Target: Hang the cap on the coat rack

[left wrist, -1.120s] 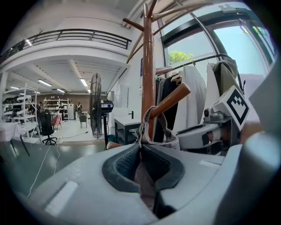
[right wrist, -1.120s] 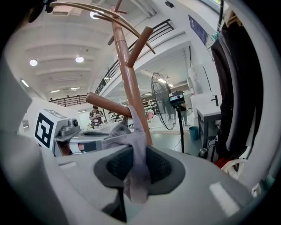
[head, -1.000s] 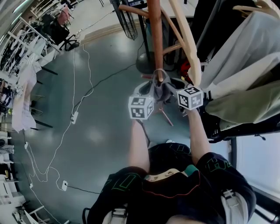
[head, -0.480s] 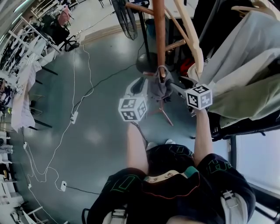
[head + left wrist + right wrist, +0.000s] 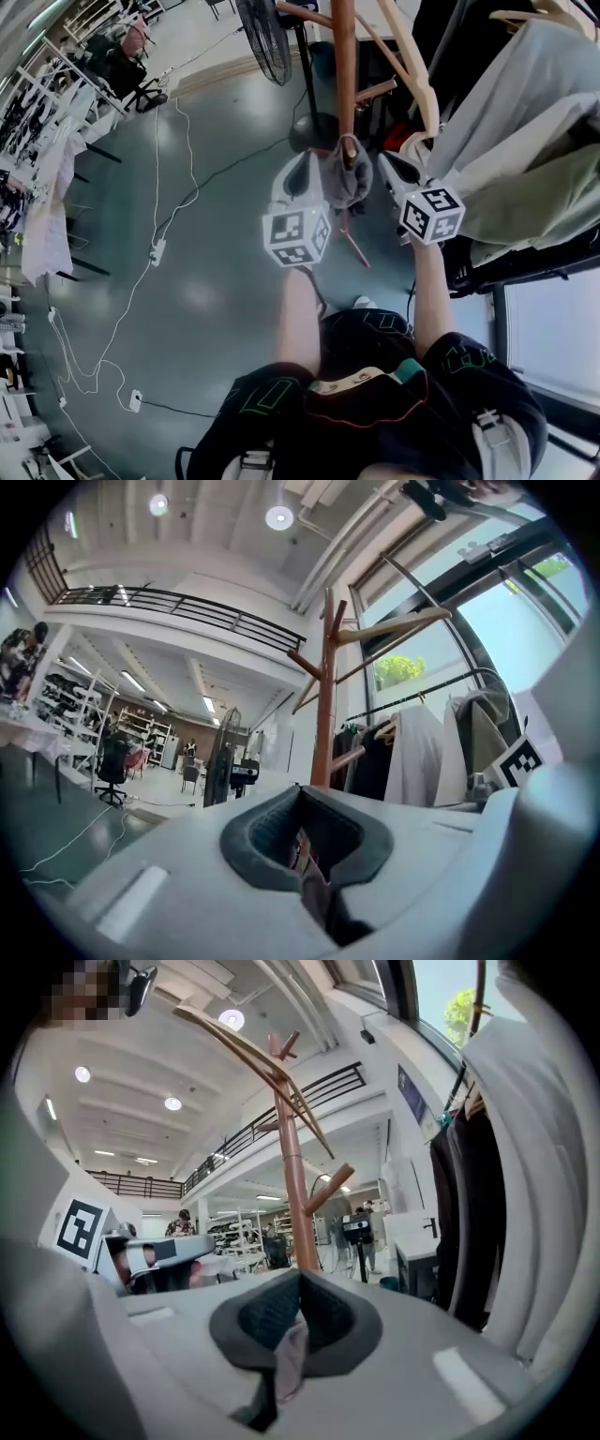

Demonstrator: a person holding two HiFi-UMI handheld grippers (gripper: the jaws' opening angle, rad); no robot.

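A grey cap (image 5: 347,180) hangs against the brown wooden coat rack (image 5: 343,66), its top loop over a short peg. My left gripper (image 5: 307,161) stands just left of the cap and my right gripper (image 5: 386,161) just right of it, both pointing away from me. In the left gripper view the pads meet, with a strip of the cap (image 5: 314,888) in the slit and the coat rack (image 5: 325,696) straight ahead. The right gripper view shows pale grey cloth of the cap (image 5: 286,1354) pinched between shut pads, with the coat rack (image 5: 292,1185) close ahead.
A clothes rail with hung garments (image 5: 525,141) crowds the right side. A standing fan (image 5: 267,37) and its round base (image 5: 314,131) are behind the rack. Cables and a power strip (image 5: 157,251) lie on the grey floor to the left.
Both grippers spread away from the cap half a second ago, then came back in beside it and a little higher. The cap stayed at the rack's peg.
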